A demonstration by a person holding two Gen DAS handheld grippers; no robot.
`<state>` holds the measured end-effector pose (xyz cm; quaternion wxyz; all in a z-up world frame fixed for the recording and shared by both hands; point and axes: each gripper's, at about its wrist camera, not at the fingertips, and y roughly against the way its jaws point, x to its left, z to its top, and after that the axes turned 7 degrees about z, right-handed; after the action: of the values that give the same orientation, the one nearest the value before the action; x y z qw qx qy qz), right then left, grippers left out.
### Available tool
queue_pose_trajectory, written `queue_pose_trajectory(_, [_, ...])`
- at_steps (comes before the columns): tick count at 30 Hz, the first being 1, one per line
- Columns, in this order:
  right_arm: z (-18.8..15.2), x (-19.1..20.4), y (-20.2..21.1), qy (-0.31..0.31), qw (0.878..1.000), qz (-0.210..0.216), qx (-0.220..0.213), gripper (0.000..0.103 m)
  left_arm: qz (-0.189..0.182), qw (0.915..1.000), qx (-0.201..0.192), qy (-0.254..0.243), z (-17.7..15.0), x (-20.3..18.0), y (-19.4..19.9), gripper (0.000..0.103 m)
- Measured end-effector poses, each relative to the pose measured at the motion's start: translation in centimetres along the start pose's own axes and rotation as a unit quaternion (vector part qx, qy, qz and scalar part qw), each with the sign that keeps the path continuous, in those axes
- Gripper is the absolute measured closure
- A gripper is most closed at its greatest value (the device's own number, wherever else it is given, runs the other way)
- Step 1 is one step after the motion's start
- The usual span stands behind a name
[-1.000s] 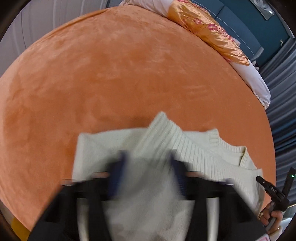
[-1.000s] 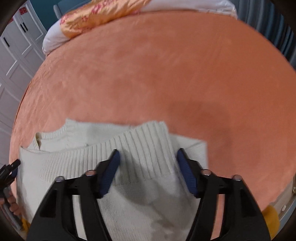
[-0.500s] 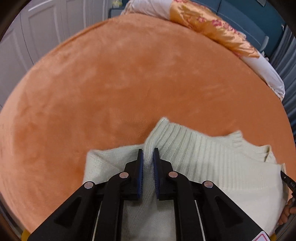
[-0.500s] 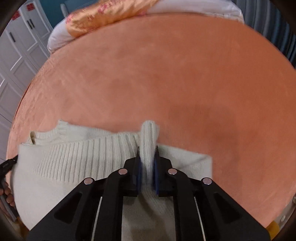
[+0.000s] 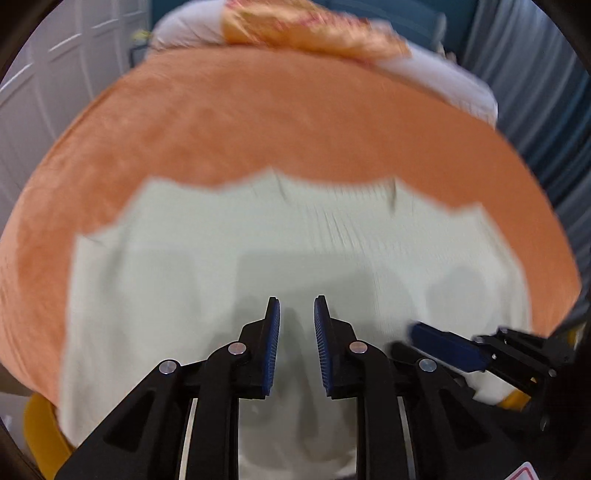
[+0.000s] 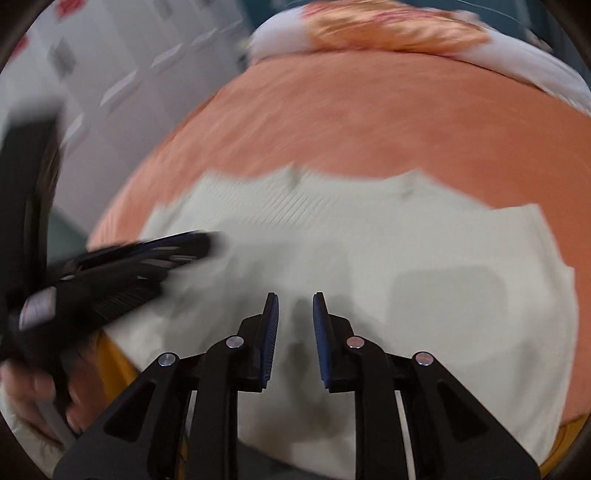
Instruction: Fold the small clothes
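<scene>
Orange bed (image 5: 258, 122), cream sweater (image 5: 221, 266), left gripper (image 5: 296, 321) jaws opening, seemingly empty

A cream knit sweater (image 5: 332, 240) lies spread flat on the orange bed (image 5: 258, 122), ribbed across its upper part. Its far edge looks uneven, perhaps folded over, though blur makes that hard to judge.

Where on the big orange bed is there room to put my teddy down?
The widest free patch is the orange velvety bedspread between the cream knitted sweater and the orange flowered pillow. Narrower bare strips run along the sweater's sides. The near edge is crowded: the sweater with both grippers over it.
</scene>
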<state>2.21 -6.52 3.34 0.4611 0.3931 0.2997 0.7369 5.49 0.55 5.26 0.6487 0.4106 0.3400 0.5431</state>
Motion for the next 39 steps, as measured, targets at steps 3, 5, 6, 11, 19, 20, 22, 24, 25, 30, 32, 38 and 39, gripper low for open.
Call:
queue_pose_trajectory(3, [-1.4, -2.8, 0.7, -0.025, 0.999, -0.038, 0.002, 0.082, 0.004, 0.9998, 0.014, 0.013, -1.3, 1.3, -1.1, 0.084])
queue_pose_trajectory(5, [-3.0, -6.8, 2.7, -0.073, 0.995, -0.072, -0.004, 0.084, 0.005, 0.9993, 0.016, 0.033, -1.8, 3.2, -0.7, 0.085])
queue_pose_trajectory(6, [-3.9, -8.5, 4.0, -0.096, 0.992, -0.079, -0.009, 0.085, 0.011, 0.9988, 0.016, 0.044, -2.2, 4.4, -0.4, 0.088])
queue_pose_trajectory(11, [-7.5, -14.7, 8.2, -0.175, 0.970, -0.165, -0.016, 0.088, 0.037, 0.9958, 0.021, 0.081, -4.1, 7.4, 0.5, 0.090])
queue_pose_trajectory(19, [-7.9, -13.4, 8.1, -0.183, 0.971, -0.150, -0.021, 0.086, 0.076, 0.9949, 0.016, 0.063, -6.7, 6.5, 1.4, 0.090])
queue_pose_trajectory(20, [-8.2, -13.4, 7.6, -0.176, 0.972, -0.154, -0.011, 0.086, 0.078, 0.9949, 0.015, 0.061, -6.8, 6.5, 1.2, 0.090])
queue_pose_trajectory(22, [-8.9, -13.6, 6.8, -0.167, 0.974, -0.153, -0.006, 0.086, 0.084, 0.9948, 0.010, 0.057, -6.8, 6.2, 1.2, 0.090])
queue_pose_trajectory(24, [-8.5, -13.5, 7.3, -0.175, 0.972, -0.155, -0.006, 0.086, 0.091, 0.9945, 0.006, 0.051, -7.1, 6.1, 1.2, 0.091])
queue_pose_trajectory(25, [-8.3, -13.3, 7.7, -0.179, 0.972, -0.156, -0.006, 0.085, 0.095, 0.9943, 0.004, 0.047, -7.1, 6.0, 1.2, 0.091])
queue_pose_trajectory(30, [-6.9, -9.0, 7.8, -0.156, 0.983, -0.092, -0.013, 0.083, 0.110, 0.9933, -0.002, 0.035, -7.2, 5.5, 1.1, 0.091])
queue_pose_trajectory(32, [-6.6, -6.5, 6.5, -0.123, 0.989, -0.079, 0.003, 0.083, 0.110, 0.9933, -0.002, 0.036, -7.3, 5.5, 1.1, 0.091])
queue_pose_trajectory(38, [-7.7, -4.8, 3.5, -0.063, 0.991, -0.109, 0.040, 0.080, 0.100, 0.9940, -0.004, 0.043, -7.3, 5.8, 1.0, 0.091])
queue_pose_trajectory(39, [-7.3, -4.7, 3.8, -0.067, 0.991, -0.111, 0.044, 0.079, 0.099, 0.9941, -0.005, 0.044, -7.3, 5.9, 1.1, 0.091])
